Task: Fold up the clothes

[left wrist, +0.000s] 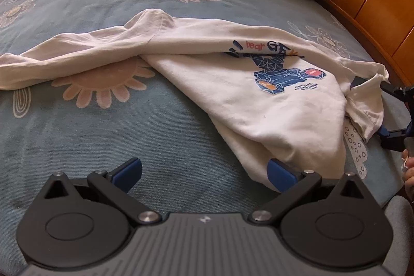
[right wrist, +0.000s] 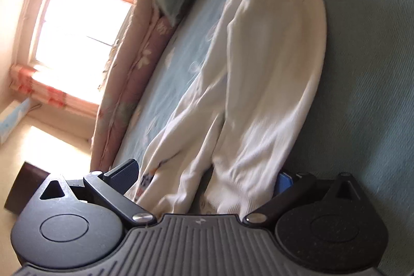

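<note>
Across the bed the white sweatshirt lay rumpled; the right gripper, fingers spread around its hem, risked bunching it, while the left gripper gaped empty.

shirt blurred, person's hand cut off at edge

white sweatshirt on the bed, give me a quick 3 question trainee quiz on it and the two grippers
1. True or false: the left gripper is open, with bare bedsheet between its pads.
2. Multiple choice: where does the white sweatshirt lie in the right wrist view? A. folded into a neat square B. between the open fingers of the right gripper C. on the floor
3. Fill in: the word printed in red above the blue graphic is ____.

Key: 1 true. 2 B. 3 bear.
</note>
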A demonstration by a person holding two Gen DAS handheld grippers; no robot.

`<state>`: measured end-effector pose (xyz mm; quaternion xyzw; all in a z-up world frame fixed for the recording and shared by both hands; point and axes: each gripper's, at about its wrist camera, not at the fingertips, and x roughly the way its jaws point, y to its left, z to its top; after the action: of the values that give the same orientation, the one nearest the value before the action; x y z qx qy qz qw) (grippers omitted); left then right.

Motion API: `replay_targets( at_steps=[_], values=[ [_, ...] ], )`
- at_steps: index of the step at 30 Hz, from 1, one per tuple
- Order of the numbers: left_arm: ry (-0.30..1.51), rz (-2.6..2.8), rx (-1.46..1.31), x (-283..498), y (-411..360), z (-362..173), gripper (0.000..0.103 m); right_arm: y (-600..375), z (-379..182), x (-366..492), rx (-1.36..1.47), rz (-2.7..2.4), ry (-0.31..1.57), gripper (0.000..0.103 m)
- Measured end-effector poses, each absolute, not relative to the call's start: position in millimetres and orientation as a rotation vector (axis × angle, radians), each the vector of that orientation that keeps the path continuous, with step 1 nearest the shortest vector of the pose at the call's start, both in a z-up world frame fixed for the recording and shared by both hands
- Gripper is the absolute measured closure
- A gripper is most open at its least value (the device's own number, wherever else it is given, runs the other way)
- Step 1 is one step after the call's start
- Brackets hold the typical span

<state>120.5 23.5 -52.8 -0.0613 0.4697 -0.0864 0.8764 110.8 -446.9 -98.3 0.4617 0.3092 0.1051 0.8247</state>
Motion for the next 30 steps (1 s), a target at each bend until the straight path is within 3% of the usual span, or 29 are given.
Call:
replay_targets(
  at_steps=[4, 6, 7, 9, 10, 12, 21, 30],
  values=[
    [0.986, -0.182, -0.139, 119.9, 24.1, -55.6, 0.001, -446.6, -100.4, 109.8, 0.978, 0.165, 0.637, 0.008],
    [0.997, -0.185, -0.158, 119.8, 26.5, -59.5, 0.001, -451.6, -104.9, 108.2, 1.001, 0.134, 0.629, 0.030],
    [1.002, -0.187, -0.168, 119.7, 27.7, -61.4, 0.001, -455.2, -108.8, 106.5, 1.012, 0.122, 0.627, 0.037],
    [1.005, -0.192, -0.182, 119.4, 29.8, -65.4, 0.001, -462.4, -116.6, 103.3, 1.035, 0.098, 0.623, 0.064],
    [0.999, -0.197, -0.183, 119.1, 30.5, -67.6, 0.001, -465.8, -121.4, 101.5, 1.045, 0.092, 0.625, 0.071],
    [0.985, -0.207, -0.165, 118.0, 29.6, -68.9, 0.001, -471.8, -129.6, 99.1, 1.081, 0.079, 0.628, 0.100],
    [0.959, -0.227, -0.125, 119.0, 29.0, -71.7, 0.001, -475.3, -128.3, 103.2, 1.129, 0.054, 0.676, 0.099],
    [0.932, -0.239, -0.121, 117.0, 30.6, -73.6, 0.001, -513.2, -78.9, 106.2, 0.940, -0.042, 0.682, 0.095]
  ],
)
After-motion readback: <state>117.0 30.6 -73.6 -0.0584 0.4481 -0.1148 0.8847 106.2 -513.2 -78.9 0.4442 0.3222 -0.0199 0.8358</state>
